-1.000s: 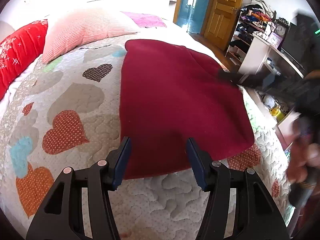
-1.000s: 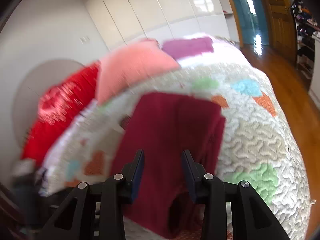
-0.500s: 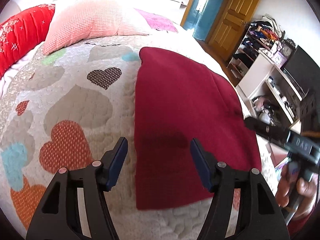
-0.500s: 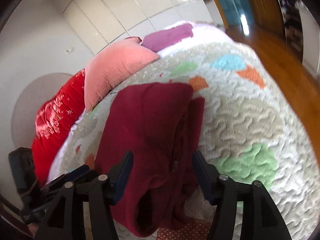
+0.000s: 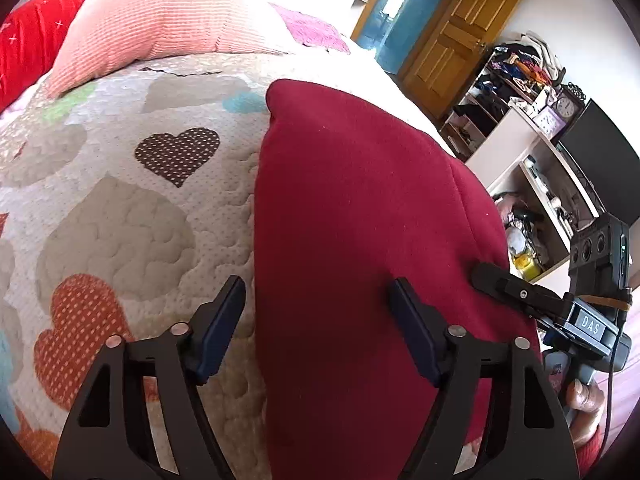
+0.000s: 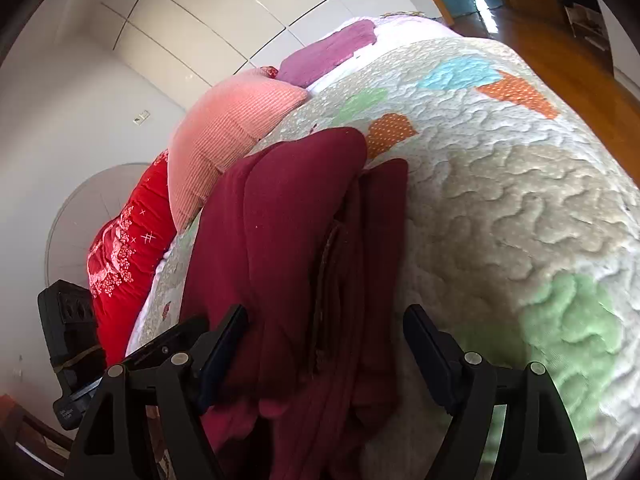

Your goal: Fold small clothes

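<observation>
**Garment on quilted bed, both tools opening**

Garment [image 5: 360, 220]: dark red cloth, folded lengthwise into a long strip, lying flat on the quilt [image 5: 120, 220]. From the right wrist view its near end shows several stacked layers and bunched edges, hanging toward the foot of the bed.

Left gripper [image 5: 318, 328]: jaws wide and opening, poised over the near left part of the garment. One finger lies over the quilt just beside the cloth's left edge, the other over the cloth. Pads press on nothing.

Right gripper [image 6: 324, 352]: jaws opening, straddling the layered near end of the garment; cloth sits between the fingers, with no pad pressing on it. In the left wrist view this tool lies at the garment's right edge, held by a hand [image 5: 584, 404].

Bedding: heart-patterned quilt; pink ribbed pillow [image 5: 160, 28]; red pillow [image 5: 28, 40]; purple cloth [image 6: 328, 52] at the far end.

Room: wooden door [image 5: 460, 36], cluttered shelf unit [image 5: 520, 92], wooden floor [image 6: 580, 80].
</observation>
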The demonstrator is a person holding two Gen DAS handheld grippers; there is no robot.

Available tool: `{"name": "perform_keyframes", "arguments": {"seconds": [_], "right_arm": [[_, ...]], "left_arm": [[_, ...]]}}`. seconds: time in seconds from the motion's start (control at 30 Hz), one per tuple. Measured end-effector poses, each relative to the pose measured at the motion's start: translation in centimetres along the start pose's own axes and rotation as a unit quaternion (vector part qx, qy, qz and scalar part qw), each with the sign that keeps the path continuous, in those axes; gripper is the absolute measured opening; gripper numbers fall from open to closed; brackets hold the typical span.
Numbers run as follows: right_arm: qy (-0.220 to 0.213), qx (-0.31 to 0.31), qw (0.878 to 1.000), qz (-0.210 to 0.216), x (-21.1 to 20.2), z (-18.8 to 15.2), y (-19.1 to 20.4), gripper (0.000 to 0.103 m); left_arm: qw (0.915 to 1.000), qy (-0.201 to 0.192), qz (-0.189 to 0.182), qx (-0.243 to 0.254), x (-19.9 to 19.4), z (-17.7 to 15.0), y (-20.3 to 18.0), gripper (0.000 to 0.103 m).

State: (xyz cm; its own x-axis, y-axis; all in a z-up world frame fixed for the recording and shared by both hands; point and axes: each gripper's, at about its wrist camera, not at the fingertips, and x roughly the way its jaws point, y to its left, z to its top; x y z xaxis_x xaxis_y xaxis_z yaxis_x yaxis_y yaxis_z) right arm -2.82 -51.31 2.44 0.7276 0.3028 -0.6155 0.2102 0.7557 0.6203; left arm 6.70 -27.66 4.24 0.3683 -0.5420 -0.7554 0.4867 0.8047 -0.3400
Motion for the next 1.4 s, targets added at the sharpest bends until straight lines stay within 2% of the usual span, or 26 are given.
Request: {"name": "perform_keyframes", "arguments": {"seconds": [0.3,0.33,0.37,0.43,0.47,0.53,0.63,0.73,0.83,0.9,0.97,1.03,1.1,1.13,1.17,1.2,1.27,1.3,1.33,1.37,1.4], "right_arm": [[-0.004,-0.012,1.0,0.017,1.8,0.6,0.1,0.081],[-0.001,-0.016,1.0,0.019,2.0,0.7,0.3,0.077],[0.002,-0.017,1.0,0.019,2.0,0.7,0.4,0.063],[0.004,-0.013,0.999,0.03,1.9,0.8,1.0,0.055],[0.0,-0.015,0.999,0.029,1.6,0.7,1.3,0.049],[-0.009,-0.035,0.999,0.028,0.4,0.2,2.8,0.046],[-0.008,-0.061,0.997,0.038,-1.5,-0.9,5.2,0.045],[0.013,-0.06,0.995,0.074,-2.8,-3.0,6.9,0.045],[0.048,-0.056,0.993,0.095,-2.5,-6.4,8.2,0.048],[0.083,-0.054,0.992,0.077,-1.4,-8.2,8.4,0.057],[0.105,-0.057,0.992,0.036,-1.0,-9.3,8.1,0.057],[0.077,-0.051,0.995,0.034,-3.0,-9.4,7.9,0.057],[0.028,-0.051,0.997,0.042,-6.1,-8.8,8.4,0.057],[0.008,-0.068,0.997,0.039,-7.3,-8.4,9.2,0.055],[-0.002,-0.102,0.994,0.027,-8.1,-8.1,10.6,0.048],[-0.007,-0.131,0.991,0.014,-8.4,-8.0,11.9,0.042],[-0.009,-0.163,0.987,-0.001,-7.7,-7.8,14.0,0.036],[-0.002,-0.17,0.985,-0.003,-6.8,-7.8,14.5,0.031],[0.008,-0.177,0.984,-0.006,-6.1,-7.9,14.5,0.03],[0.021,-0.184,0.982,-0.022,-4.6,-7.8,14.5,0.029],[0.037,-0.195,0.978,-0.064,-2.6,-7.9,14.1,0.025]], "left_arm": [[0.999,0.017,-0.029,-0.028,1.4,0.4,1.2,0.084],[0.9987,0.017,-0.034,-0.034,1.4,0.3,1.1,0.084],[0.9985,0.016,-0.039,-0.035,1.4,0.2,1.0,0.083],[0.9987,0.013,-0.046,-0.018,0.9,-0.1,0.3,0.07],[0.9991,0.007,-0.041,-0.008,0.5,-0.2,0.0,0.063],[0.9992,-0.001,-0.039,0.012,-1.0,-0.6,-0.7,0.053],[0.9981,-0.013,-0.055,0.024,-4.8,-2.1,-1.0,0.052],[0.9983,-0.024,-0.037,0.038,-8.8,-4.8,-0.7,0.052],[0.9995,-0.012,-0.018,0.022,-11.2,-8.0,0.6,0.052],[0.9999,0.005,-0.005,0.008,-11.4,-9.8,1.7,0.052],[0.9998,0.012,0.015,-0.001,-11.2,-11.2,2.7,0.053],[0.9997,-0.004,0.021,-0.012,-12.3,-11.8,2.9,0.053],[0.9991,-0.018,0.037,-0.011,-13.3,-11.6,2.8,0.053],[0.9985,-0.028,0.047,-0.008,-13.7,-11.4,2.6,0.053],[0.9979,-0.034,0.055,-0.004,-13.7,-11.1,2.4,0.055],[0.9974,-0.035,0.064,0.0,-13.7,-11.2,2.3,0.056],[0.9968,-0.032,0.072,0.007,-13.1,-11.1,1.8,0.057],[0.9965,-0.029,0.078,0.011,-12.5,-11.3,1.2,0.057],[0.995,-0.026,0.095,0.017,-11.9,-11.6,0.8,0.059],[0.9935,-0.024,0.109,0.022,-11.4,-11.7,0.7,0.06],[0.9926,-0.026,0.116,0.025,-11.1,-11.9,0.5,0.061]]}}
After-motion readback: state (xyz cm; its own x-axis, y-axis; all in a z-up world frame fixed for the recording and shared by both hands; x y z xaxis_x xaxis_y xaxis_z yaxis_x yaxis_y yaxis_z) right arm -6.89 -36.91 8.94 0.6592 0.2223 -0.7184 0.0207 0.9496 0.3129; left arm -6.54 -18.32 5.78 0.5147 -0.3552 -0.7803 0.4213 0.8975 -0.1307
